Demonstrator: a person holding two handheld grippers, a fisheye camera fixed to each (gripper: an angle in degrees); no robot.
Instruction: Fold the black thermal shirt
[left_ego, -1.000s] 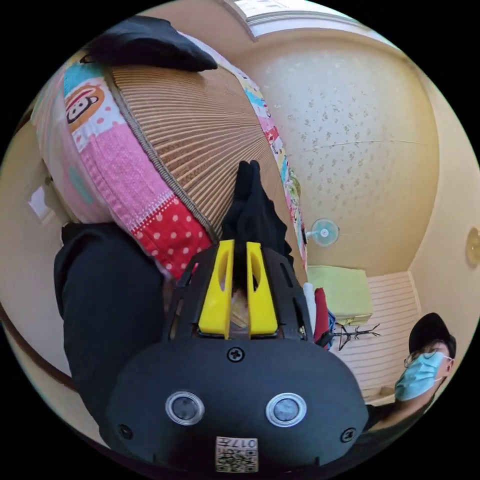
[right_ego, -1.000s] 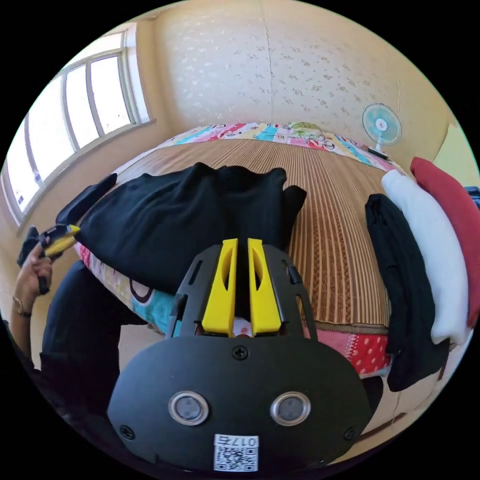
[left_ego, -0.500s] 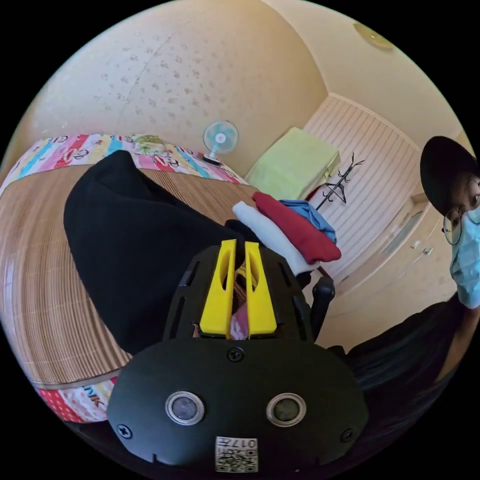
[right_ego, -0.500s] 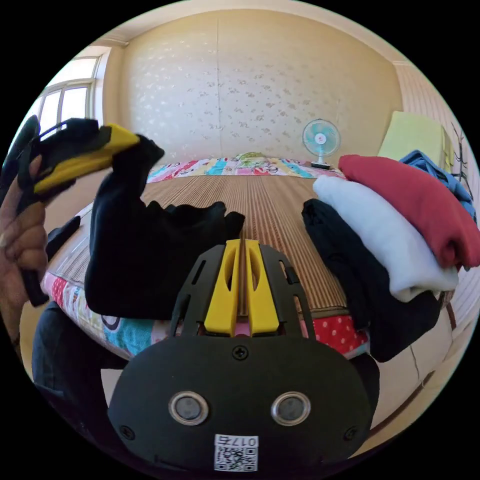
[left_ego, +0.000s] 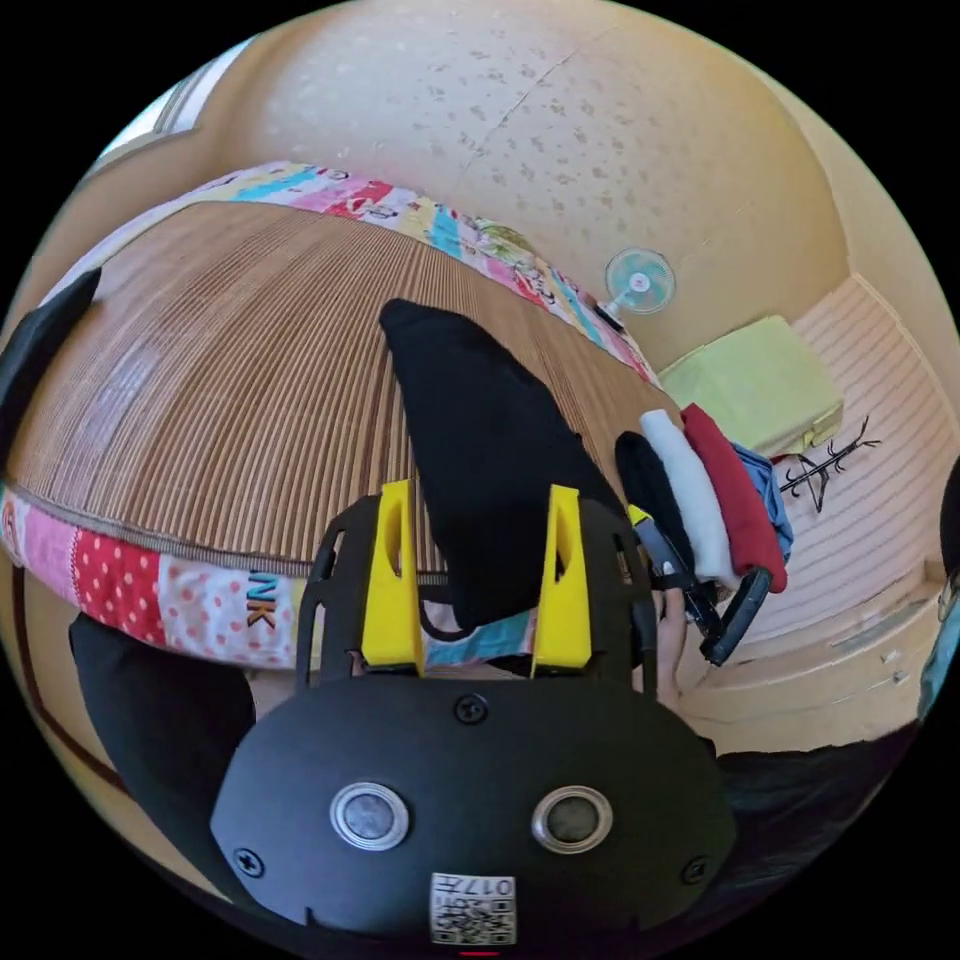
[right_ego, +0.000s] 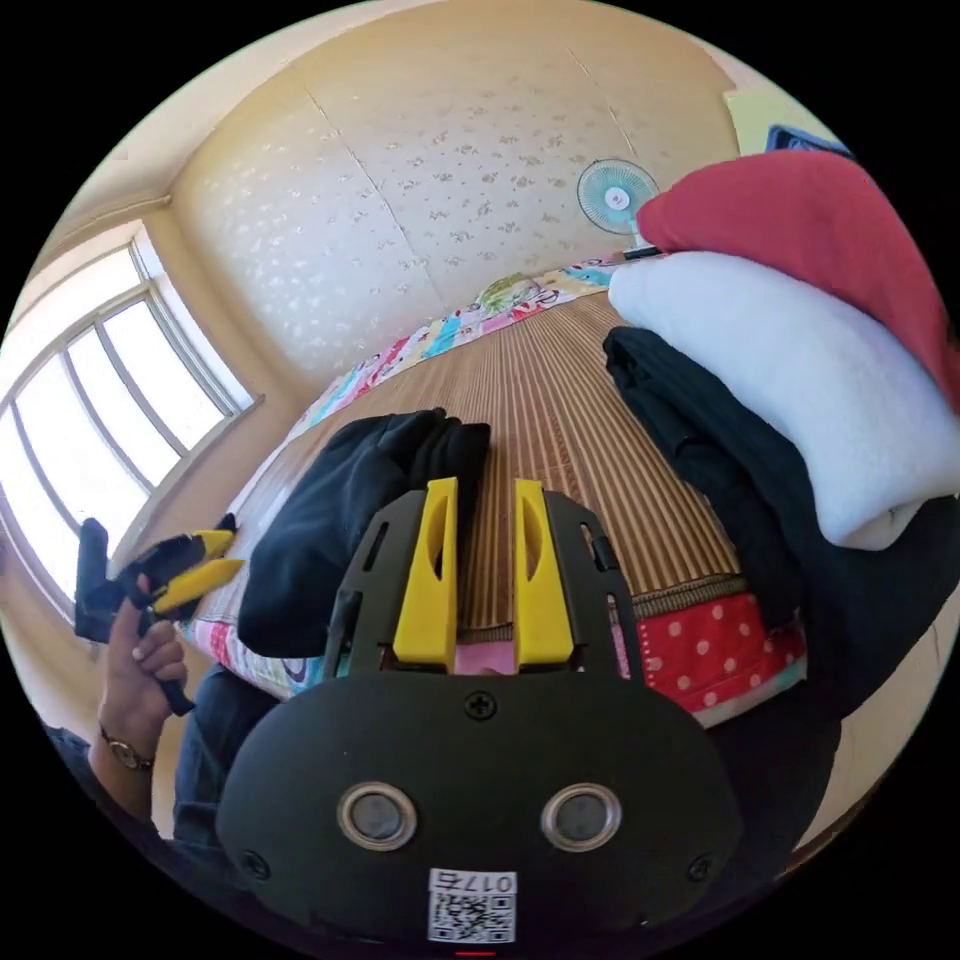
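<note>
Left gripper just let go, jaws wide apart now; black thermal shirt sits folded ahead. Right gripper has loosened too, empty. Fold looks about done.

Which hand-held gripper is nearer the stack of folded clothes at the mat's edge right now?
Right. The right hand-held gripper hovers open just beside the stack of folded clothes. The left hand-held gripper, also open, sits beyond the folded black thermal shirt, away from the stack.
</note>
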